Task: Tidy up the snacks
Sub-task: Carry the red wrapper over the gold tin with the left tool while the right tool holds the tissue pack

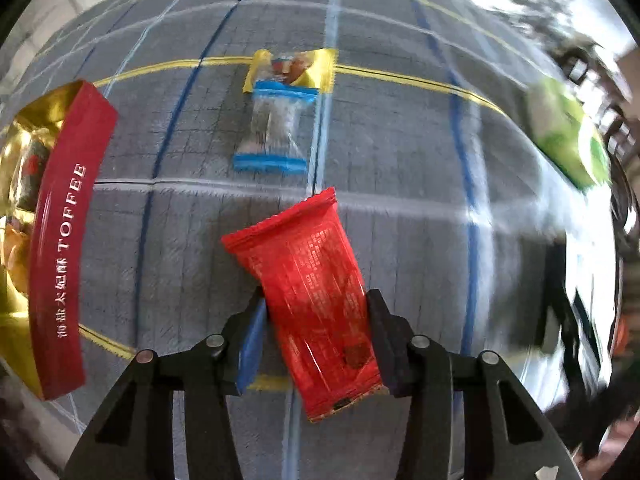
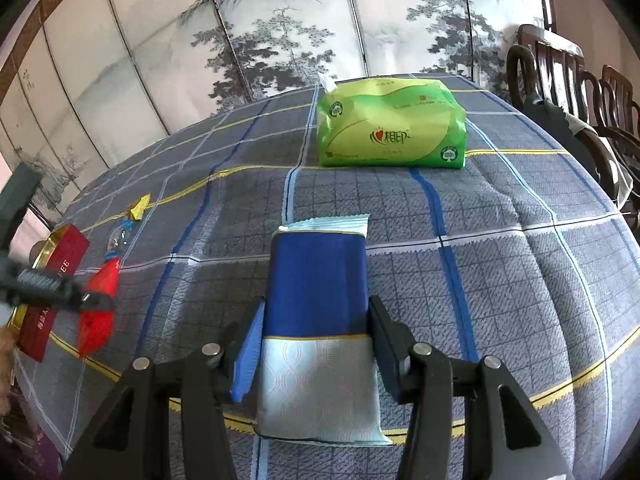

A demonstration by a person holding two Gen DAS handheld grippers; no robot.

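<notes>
Now squeezing a red snack pack (image 1: 312,296) in the left gripper (image 1: 316,332), a blue snack pack (image 2: 316,304) in the right gripper (image 2: 316,344), near the table's (image 2: 500,264) front edge.

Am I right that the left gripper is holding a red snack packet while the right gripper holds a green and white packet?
Not quite. The packet in the right gripper is blue and pale blue, not green and white, as the right wrist view shows. The green item there is a tissue pack lying further back on the table. The left gripper does hold a red snack packet.

Two wrist views, close, shared tablecloth (image 1: 400,152)
</notes>
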